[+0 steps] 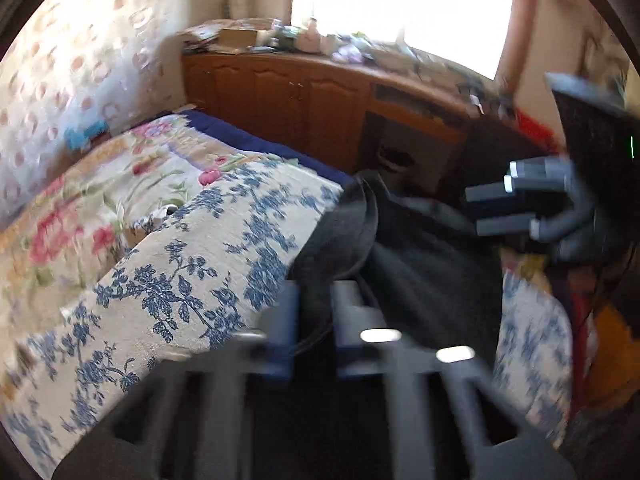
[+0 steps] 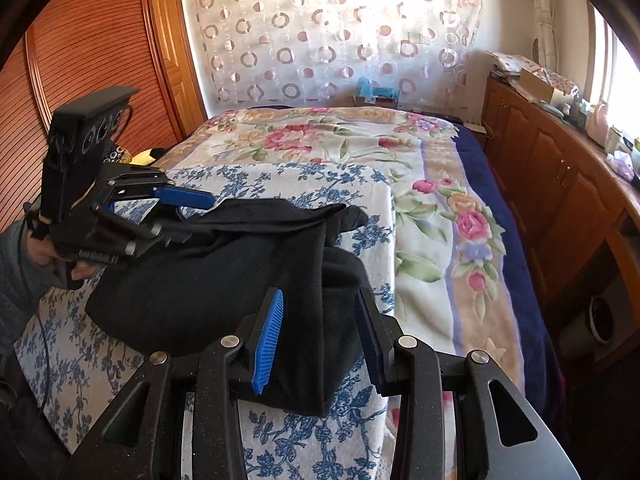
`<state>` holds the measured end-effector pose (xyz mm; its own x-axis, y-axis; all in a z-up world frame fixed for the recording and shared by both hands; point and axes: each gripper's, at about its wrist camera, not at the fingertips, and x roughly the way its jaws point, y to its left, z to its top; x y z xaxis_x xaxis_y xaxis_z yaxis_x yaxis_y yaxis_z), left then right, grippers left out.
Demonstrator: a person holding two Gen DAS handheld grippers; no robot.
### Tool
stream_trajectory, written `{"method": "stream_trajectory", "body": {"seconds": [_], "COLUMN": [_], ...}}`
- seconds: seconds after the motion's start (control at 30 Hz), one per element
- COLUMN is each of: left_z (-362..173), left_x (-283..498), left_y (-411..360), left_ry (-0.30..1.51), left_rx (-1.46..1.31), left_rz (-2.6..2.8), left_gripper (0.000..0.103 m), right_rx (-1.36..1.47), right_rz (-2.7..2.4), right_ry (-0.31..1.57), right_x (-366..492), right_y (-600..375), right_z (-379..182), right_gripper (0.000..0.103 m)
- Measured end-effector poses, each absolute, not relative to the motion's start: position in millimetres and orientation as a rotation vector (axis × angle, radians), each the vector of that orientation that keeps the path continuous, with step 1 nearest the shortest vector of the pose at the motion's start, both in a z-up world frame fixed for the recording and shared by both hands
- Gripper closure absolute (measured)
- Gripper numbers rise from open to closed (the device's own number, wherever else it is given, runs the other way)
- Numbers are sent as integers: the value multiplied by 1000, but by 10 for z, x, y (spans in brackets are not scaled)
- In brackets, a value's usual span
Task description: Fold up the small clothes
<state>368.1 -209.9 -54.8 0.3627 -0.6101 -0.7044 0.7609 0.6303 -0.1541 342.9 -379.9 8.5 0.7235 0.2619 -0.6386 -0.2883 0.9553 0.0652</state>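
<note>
While my left tool (image 2: 200, 204) pinches the black garment (image 2: 224, 280) lying on the bed's (image 2: 440, 216) near corner and my right tool (image 2: 320, 340) straddles its fold unclenched, I judge next comes carrying that edge across.

Bed covered by a floral blanket (image 2: 320, 140) with pink roses, dark blue border (image 2: 492, 184) along its window side. On top of it lies a white towel with blue flower print (image 2: 320, 184). Behind the bed hangs a sheer curtain with ring pattern (image 2: 328, 32); a small blue object (image 2: 376, 90) sits at its foot, too small to identify. Wooden cabinets (image 2: 552, 168) run along the window wall, top cluttered with boxes and small items (image 2: 560, 88), blurred in the left wrist view. Slatted wooden wardrobe door (image 2: 88, 48) stands on the opposite side. Bright window (image 1: 400, 0) above the cabinets.
</note>
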Motion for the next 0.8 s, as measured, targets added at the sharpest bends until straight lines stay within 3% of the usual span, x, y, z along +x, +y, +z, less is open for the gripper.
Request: {"method": "stream_trajectory", "body": {"seconds": [0.23,0.27,0.3,0.4,0.57,0.8], "left_z": [-649,-646,-642,-593,-644,-883], "left_x": [3982,3961,3947,3874,3619,3356], "left_y": [-1787,-1754,-1720,-1573,-1250,-914], "left_ry": [889,888,890,873,887,977], "left_rx": [109,132,141,126,138,63], "left_rz": [-659,-621,-602,-605,-551,-512], "left_gripper": [92,91,86,62,61,61], "right_rx": [-35,-32,-25,-5,58,144], "right_rz": [307,303,300,284,263,317], "right_ry": [717,718,720,741,761,824], "right_x": [3479,3493,3509,3592,3712,3854], "right_y": [-3743,-3740,-3741,-3744,-3787,-3833], "right_z": [13,8,-2,-68,-118,-208], "right_gripper": [64,60,51,43,34,33]}}
